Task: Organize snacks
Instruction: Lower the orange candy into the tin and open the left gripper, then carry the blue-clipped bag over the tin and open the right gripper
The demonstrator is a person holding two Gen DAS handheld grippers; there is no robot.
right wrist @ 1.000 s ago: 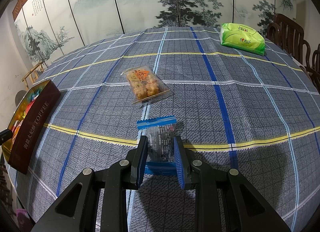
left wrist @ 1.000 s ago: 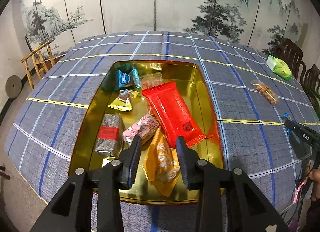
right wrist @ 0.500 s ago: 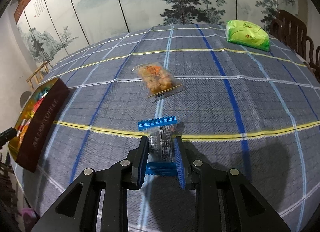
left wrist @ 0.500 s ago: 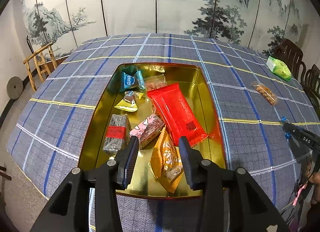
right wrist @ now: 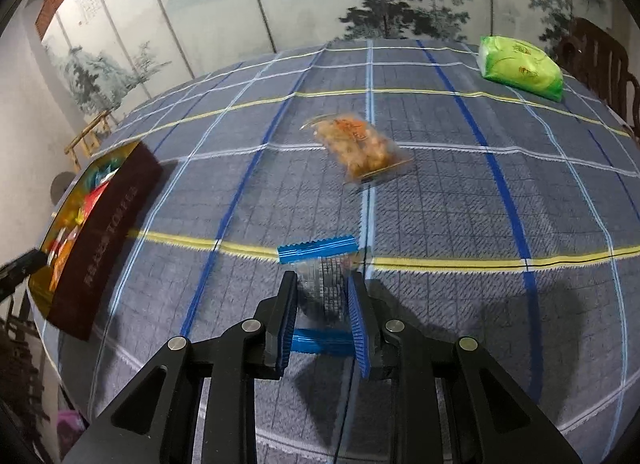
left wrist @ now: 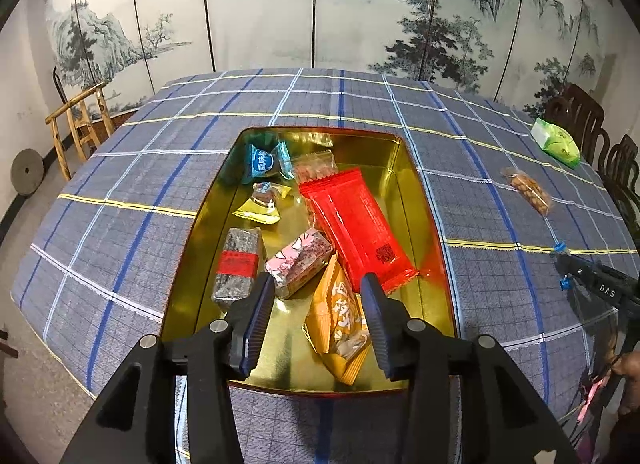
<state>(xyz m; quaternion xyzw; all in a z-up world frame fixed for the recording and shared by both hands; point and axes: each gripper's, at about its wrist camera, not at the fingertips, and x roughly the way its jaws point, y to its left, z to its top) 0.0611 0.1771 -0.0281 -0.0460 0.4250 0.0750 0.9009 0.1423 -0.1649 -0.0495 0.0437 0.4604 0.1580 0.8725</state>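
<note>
A gold tin [left wrist: 424, 200] on the checked tablecloth holds several snacks, among them a red packet [left wrist: 356, 220], an orange packet [left wrist: 340, 324], a pink one [left wrist: 300, 264] and a dark bar [left wrist: 238, 264]. My left gripper [left wrist: 318, 300] is open and empty above the tin's near end. My right gripper [right wrist: 323, 292] is shut on a clear snack packet with blue ends [right wrist: 320, 264], held above the cloth. The tin's dark red wall [right wrist: 108, 232] shows at the far left of the right wrist view.
A clear packet of orange snacks [right wrist: 360, 148] lies on the cloth ahead of my right gripper. A green packet [right wrist: 520, 68] lies at the far right edge. Dark wooden chairs [left wrist: 580, 120] stand by the table's right side. A painted screen stands behind.
My right gripper has lifted the blue-ended packet and swung left, bringing the tin closer. My left gripper has drawn back slightly from the tin and stayed open.
</note>
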